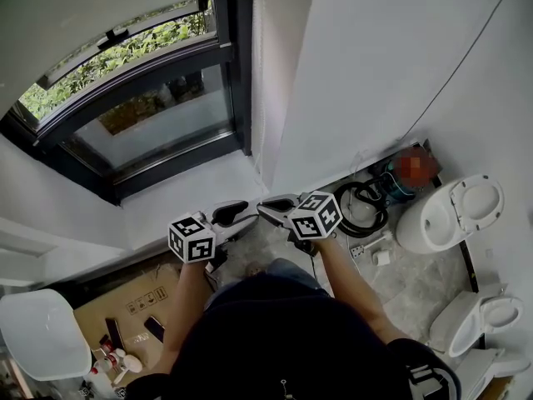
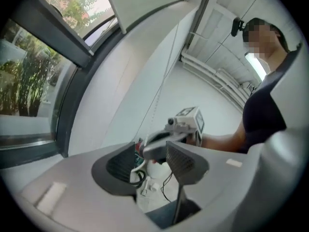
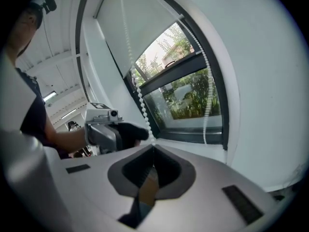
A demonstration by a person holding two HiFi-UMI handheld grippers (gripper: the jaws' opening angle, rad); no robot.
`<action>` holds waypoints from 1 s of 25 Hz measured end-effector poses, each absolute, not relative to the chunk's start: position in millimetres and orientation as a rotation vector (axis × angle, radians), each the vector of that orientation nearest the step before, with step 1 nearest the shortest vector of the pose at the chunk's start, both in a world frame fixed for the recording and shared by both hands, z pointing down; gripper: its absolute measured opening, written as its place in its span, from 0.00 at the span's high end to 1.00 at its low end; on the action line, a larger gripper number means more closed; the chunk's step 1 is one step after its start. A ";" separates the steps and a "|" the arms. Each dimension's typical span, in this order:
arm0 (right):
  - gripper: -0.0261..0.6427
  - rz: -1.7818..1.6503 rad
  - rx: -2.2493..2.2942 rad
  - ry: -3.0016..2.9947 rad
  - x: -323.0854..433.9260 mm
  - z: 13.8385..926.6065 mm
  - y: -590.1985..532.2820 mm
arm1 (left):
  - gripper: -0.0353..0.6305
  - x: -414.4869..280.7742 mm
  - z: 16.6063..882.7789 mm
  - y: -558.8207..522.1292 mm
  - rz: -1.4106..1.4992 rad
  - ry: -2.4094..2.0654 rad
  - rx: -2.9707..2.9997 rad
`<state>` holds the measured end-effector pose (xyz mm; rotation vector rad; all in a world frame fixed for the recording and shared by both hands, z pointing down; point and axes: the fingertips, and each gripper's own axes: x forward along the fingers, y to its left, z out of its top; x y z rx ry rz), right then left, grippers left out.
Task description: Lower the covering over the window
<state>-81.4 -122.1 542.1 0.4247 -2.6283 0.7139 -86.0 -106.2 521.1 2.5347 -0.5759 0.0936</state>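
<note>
Two claws sit beside the window [image 1: 158,123]: the right claw [image 3: 153,146] is pinched shut on the bead chain [image 3: 140,98], while the left claw [image 2: 150,161] gapes empty. The blind [image 3: 135,23] covers only the top. The chain looks light, limp and slippery, so pinch between beads.

Blind [image 1: 100,15] over window: matt white cloth. Window frame [image 1: 166,163]: dark, smooth metal. Pane [image 1: 158,119]: glossy glass. Bead chain [image 3: 140,98] beside window: white plastic. Toilet [image 1: 450,211] right of window: glossy ceramic. Box [image 1: 125,307] below window: brown cardboard.
</note>
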 end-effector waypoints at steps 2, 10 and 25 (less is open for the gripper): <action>0.94 0.707 0.419 -2.625 -82.2 542.5 -122.5 | 0.67 -89.0 490.5 -114.0 0.013 -0.599 2.593; 0.94 0.703 0.401 -2.629 -86.3 543.5 -120.6 | 0.67 -75.7 403.3 -136.1 -0.054 -0.659 2.806; 0.94 0.658 0.371 -2.507 -78.6 573.5 -106.6 | 0.93 -58.1 443.5 -139.3 0.023 -0.629 2.673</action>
